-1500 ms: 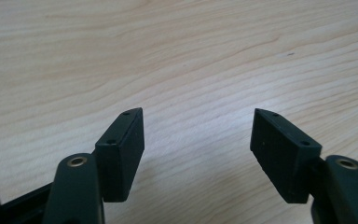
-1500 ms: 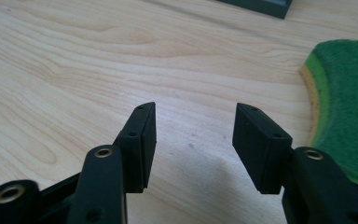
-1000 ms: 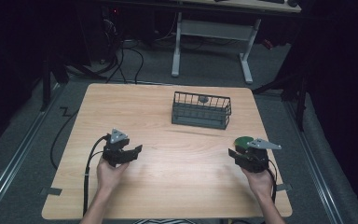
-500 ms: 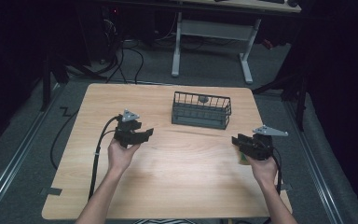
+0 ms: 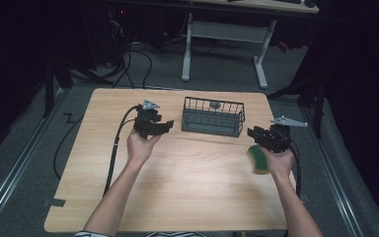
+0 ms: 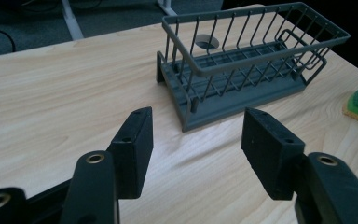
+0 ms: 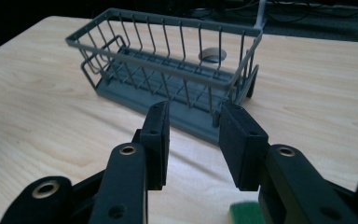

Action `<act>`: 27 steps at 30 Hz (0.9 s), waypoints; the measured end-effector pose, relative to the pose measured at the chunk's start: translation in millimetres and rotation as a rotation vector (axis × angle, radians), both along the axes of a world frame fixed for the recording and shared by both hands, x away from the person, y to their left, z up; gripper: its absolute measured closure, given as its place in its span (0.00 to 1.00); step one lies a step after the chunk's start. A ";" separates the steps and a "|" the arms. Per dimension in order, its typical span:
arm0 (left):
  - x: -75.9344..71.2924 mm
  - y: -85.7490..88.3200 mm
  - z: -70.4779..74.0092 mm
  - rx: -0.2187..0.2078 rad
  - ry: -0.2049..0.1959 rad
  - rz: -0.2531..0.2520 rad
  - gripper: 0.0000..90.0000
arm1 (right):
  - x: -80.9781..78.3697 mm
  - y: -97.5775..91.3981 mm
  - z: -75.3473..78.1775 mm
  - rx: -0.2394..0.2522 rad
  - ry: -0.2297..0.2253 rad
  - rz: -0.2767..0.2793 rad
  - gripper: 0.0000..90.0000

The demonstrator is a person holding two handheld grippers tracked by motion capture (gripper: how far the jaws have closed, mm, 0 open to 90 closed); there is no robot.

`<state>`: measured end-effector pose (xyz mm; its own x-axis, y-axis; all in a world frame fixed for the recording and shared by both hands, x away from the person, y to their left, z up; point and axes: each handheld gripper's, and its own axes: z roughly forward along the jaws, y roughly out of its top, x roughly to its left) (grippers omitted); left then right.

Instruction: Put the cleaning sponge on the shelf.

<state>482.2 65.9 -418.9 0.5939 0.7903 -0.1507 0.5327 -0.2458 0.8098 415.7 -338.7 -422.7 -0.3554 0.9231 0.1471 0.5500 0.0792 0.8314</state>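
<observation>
Left hand-held gripper [image 5: 164, 126] sits left of centre in the high view, raised off the bench [image 5: 187, 197], jaws spread with nothing between them; they have just been closing a little. Its own view looks past both pads at the grey wire basket [image 6: 247, 70], upper centre-right of that frame, with bare wood between the pads. Right hand-held gripper [image 5: 253, 134] sits at the right of the high view, jaws apart but narrower, also just closing slightly, nothing pinched. Its own view shows the basket's end just beyond its pads, top centre. Basket stands upright on the bench at upper centre of the high view, between the two grippers. Green sponge [image 5: 259, 159] lies on the bench just under the right hand, lower right, untouched by the jaws.
</observation>
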 end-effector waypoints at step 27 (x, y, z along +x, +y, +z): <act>61.6 -51.8 -3.2 0.019 0.019 0.071 0.53 | 68.1 3.3 -4.6 -0.013 0.063 -0.113 0.74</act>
<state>543.9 14.1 -422.1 0.5334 0.8332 -0.1459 0.5649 -0.2225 0.7946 483.8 -335.4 -427.2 -0.2392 0.9587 0.1540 0.6073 0.0239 0.7941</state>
